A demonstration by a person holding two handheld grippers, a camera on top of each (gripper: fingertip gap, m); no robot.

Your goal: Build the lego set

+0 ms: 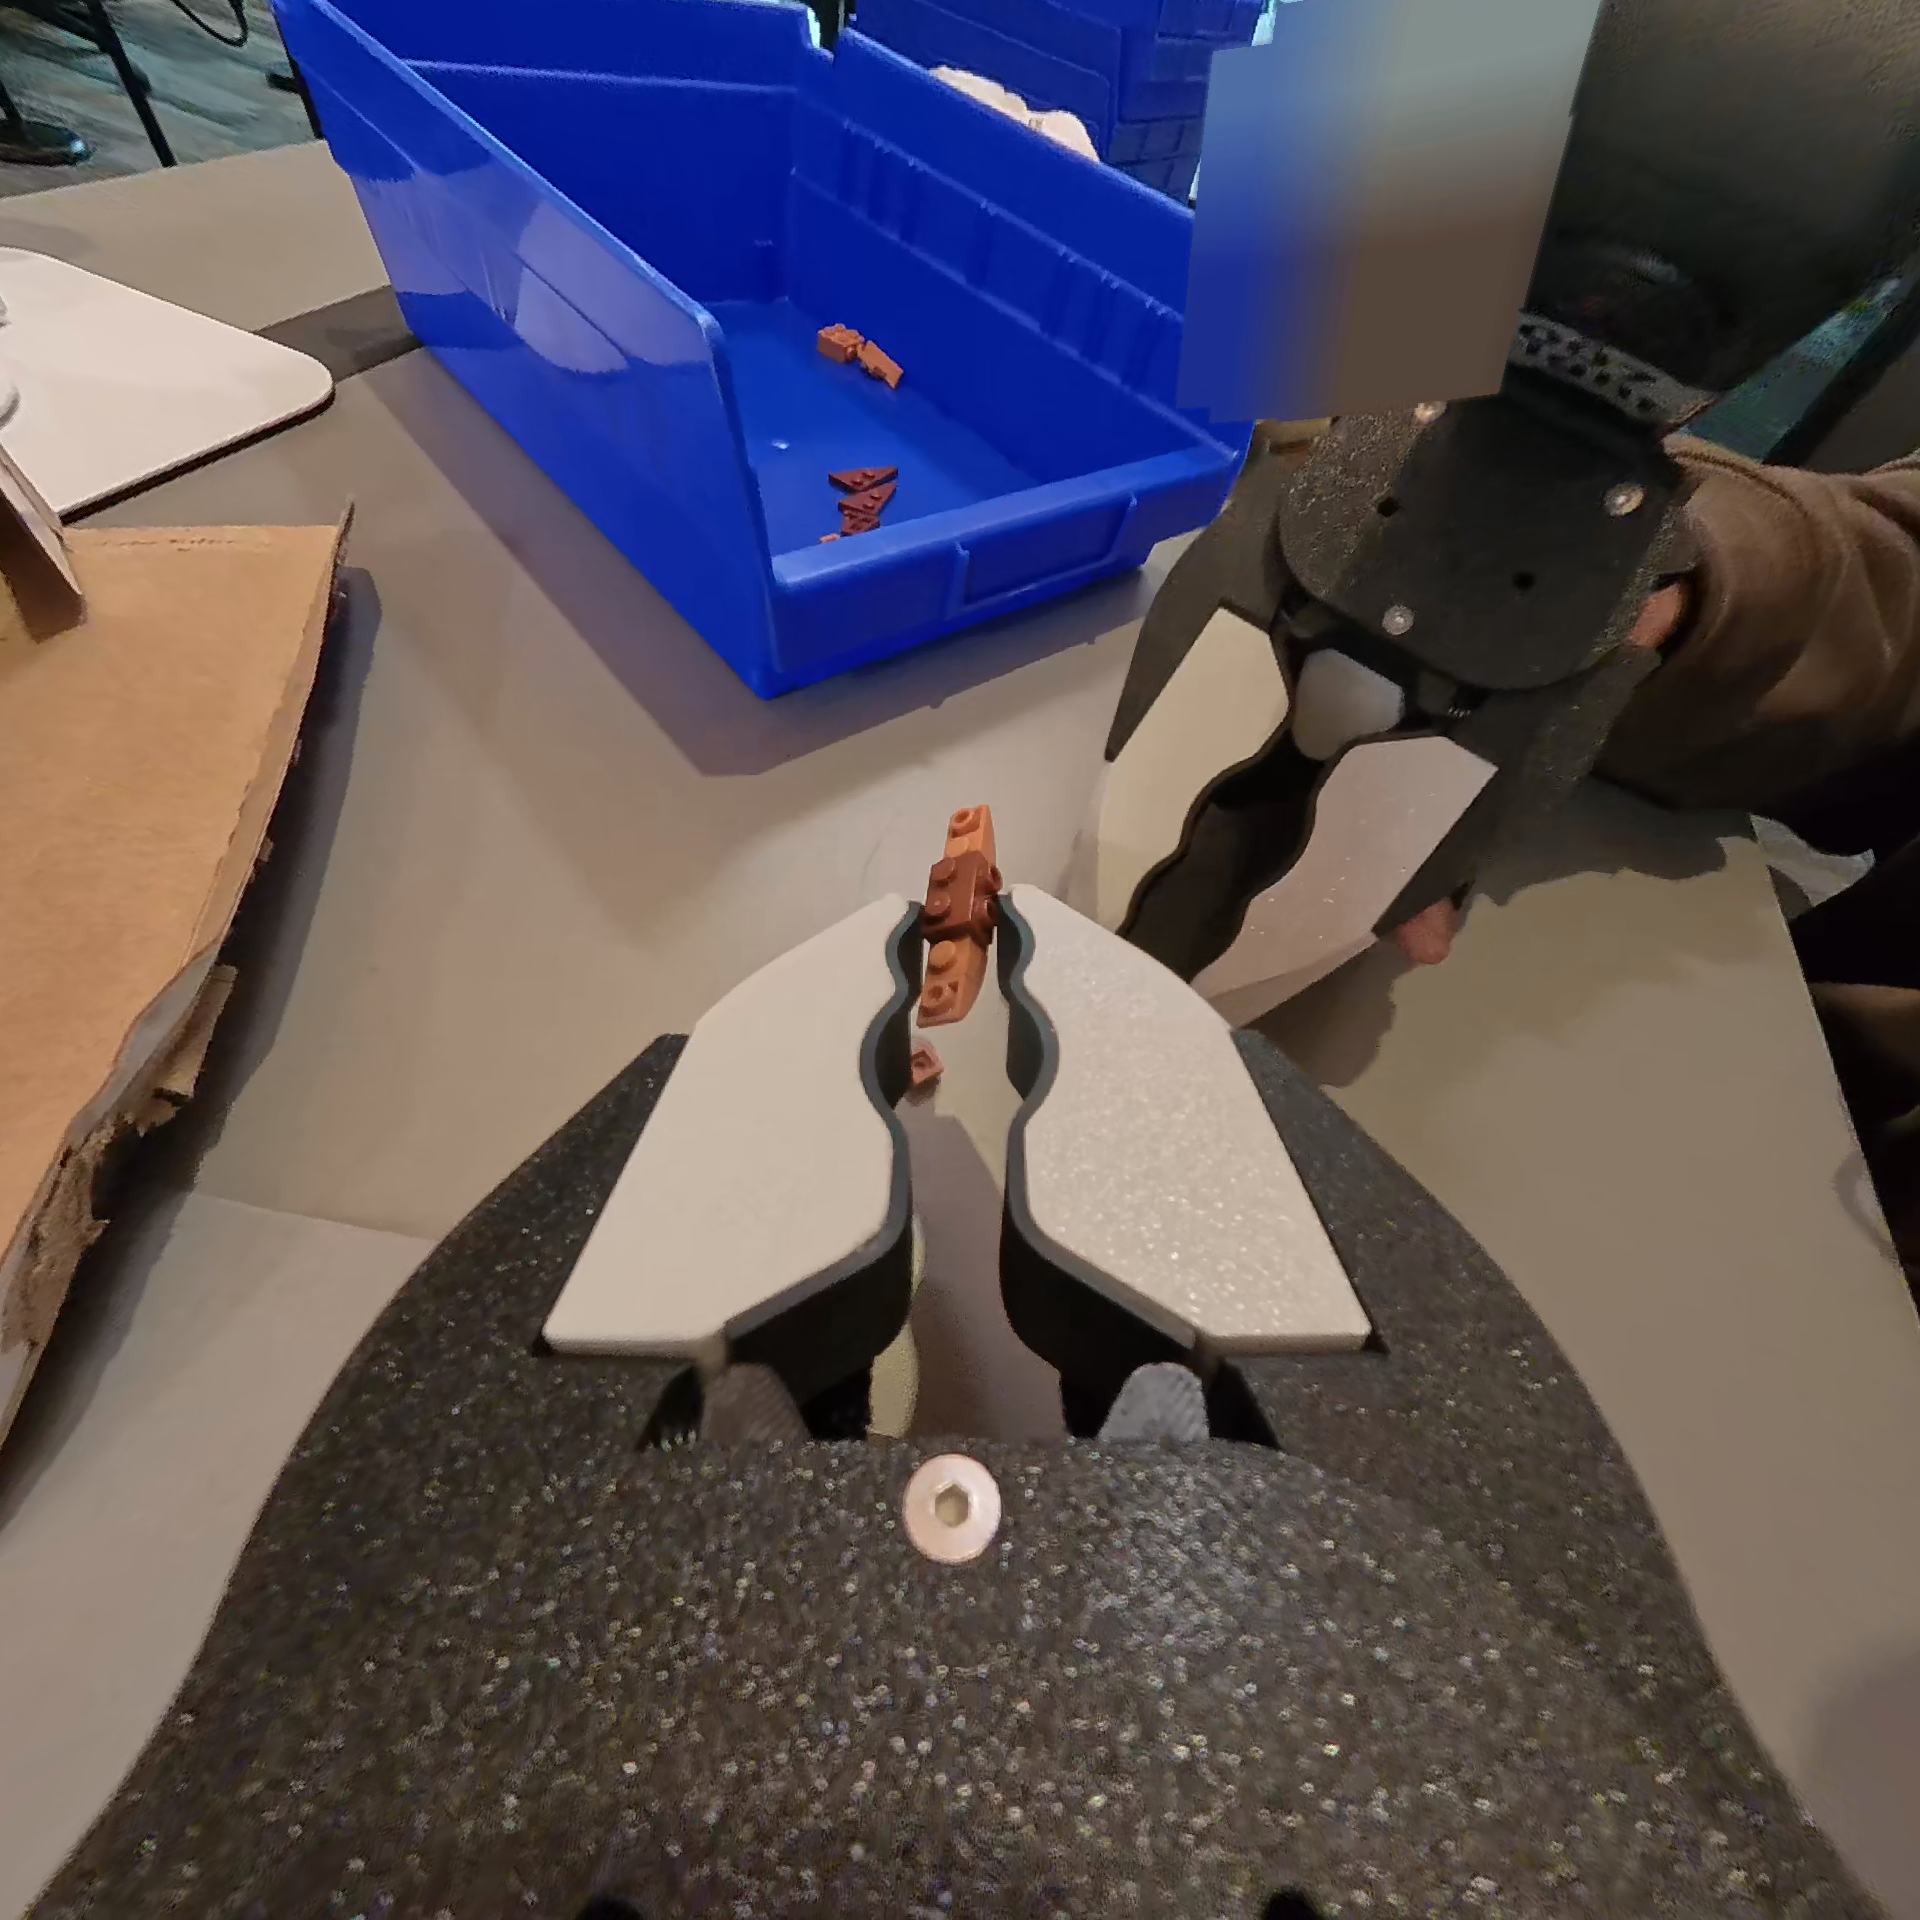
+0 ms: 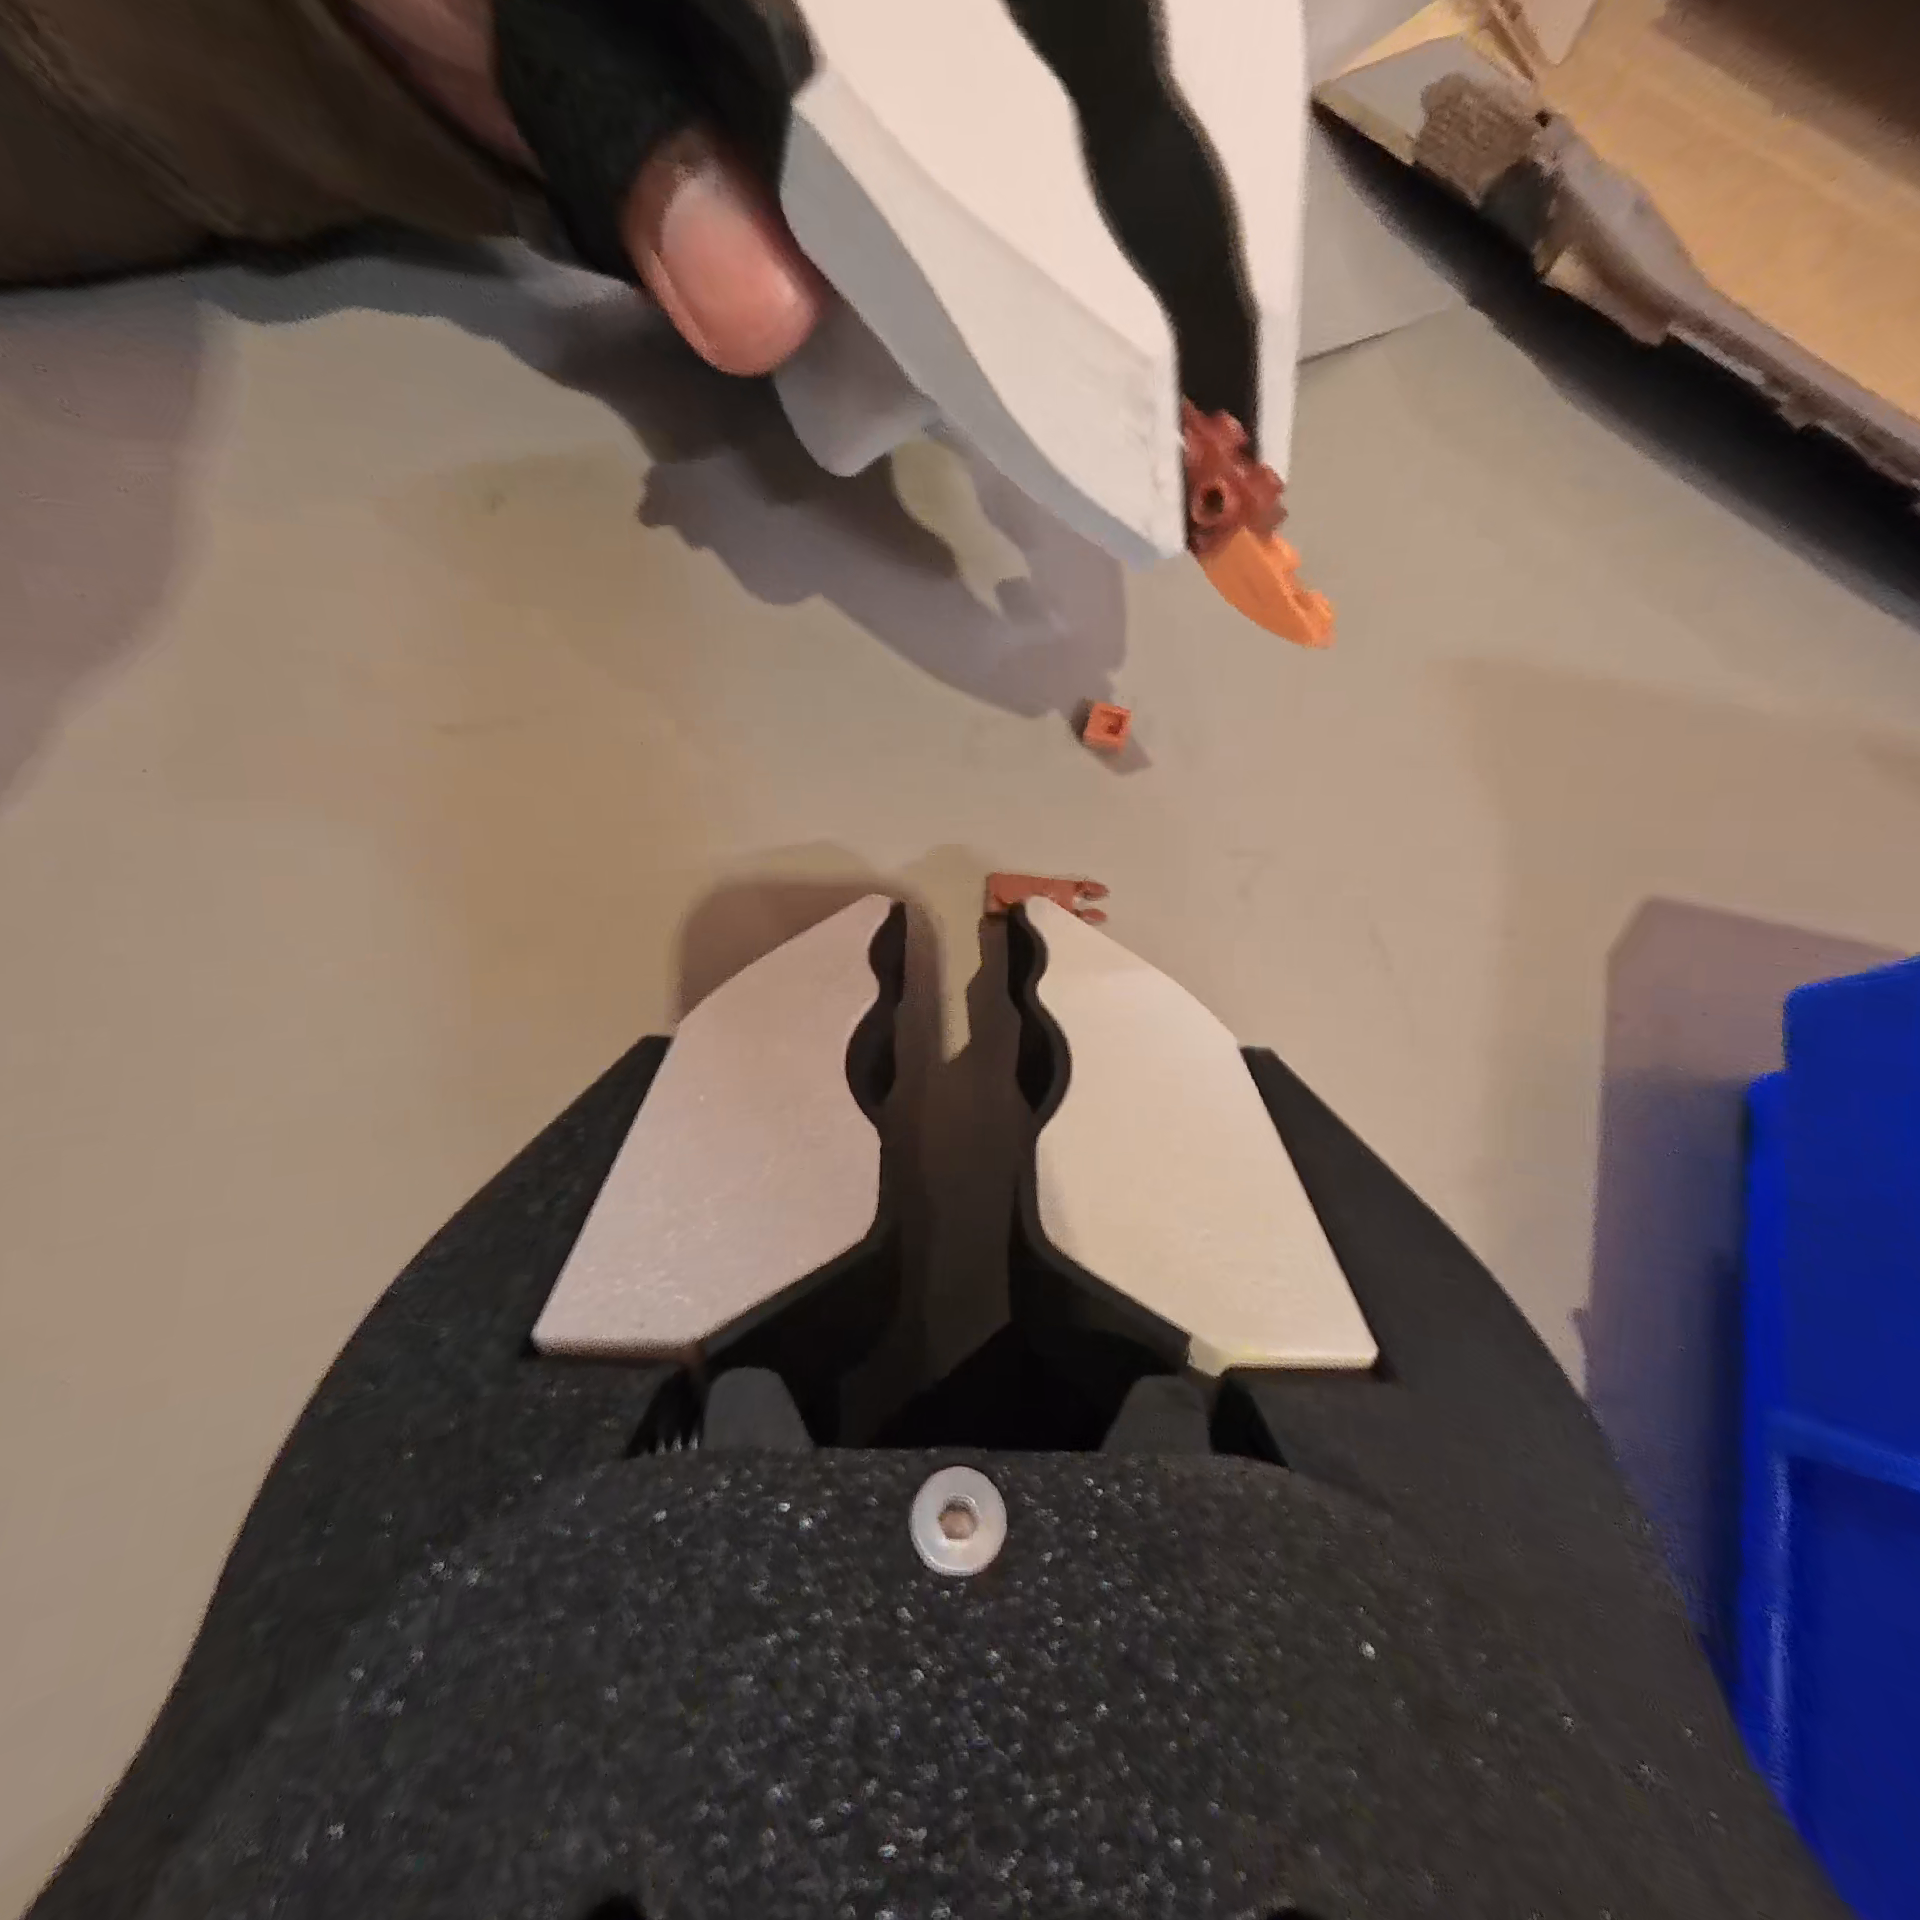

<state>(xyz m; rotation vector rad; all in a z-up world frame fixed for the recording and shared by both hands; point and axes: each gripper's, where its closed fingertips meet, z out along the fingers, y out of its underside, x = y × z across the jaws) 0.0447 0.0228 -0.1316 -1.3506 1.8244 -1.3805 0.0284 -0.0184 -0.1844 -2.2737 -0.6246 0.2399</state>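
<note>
A small assembly of brick pieces (image 1: pixel 961 914), a dark brown studded block fixed across a lighter orange curved strip, is clamped between the tips of the left tongs (image 1: pixel 961 920), both pads being pressed against the brown block. The assembly is held clear of the grey tabletop (image 1: pixel 582 831), with the orange strip running forward past the tips and back between the fingers. Under it, on the tabletop, a tiny orange square piece (image 1: pixel 925 1065) is seen lying loose.

The right tongs (image 2: pixel 956 914) are set low over the tabletop with their fingers apart and nothing between the pads. A thin brown clip piece (image 2: pixel 1044 891) lies on the tabletop at the tip of one finger, partly covered by it; whether it is touched cannot be told. The square piece (image 2: pixel 1107 724) lies just beyond, between the two tools.

A blue bin (image 1: pixel 644 343) is placed farther back on the tabletop, with several brown and orange pieces (image 1: pixel 862 358) scattered on its floor. A torn sheet of cardboard (image 1: pixel 135 790) is spread along the left side, and a white board (image 1: pixel 145 374) lies behind it. A gloved hand (image 1: pixel 1766 623) is seen gripping the right tool.
</note>
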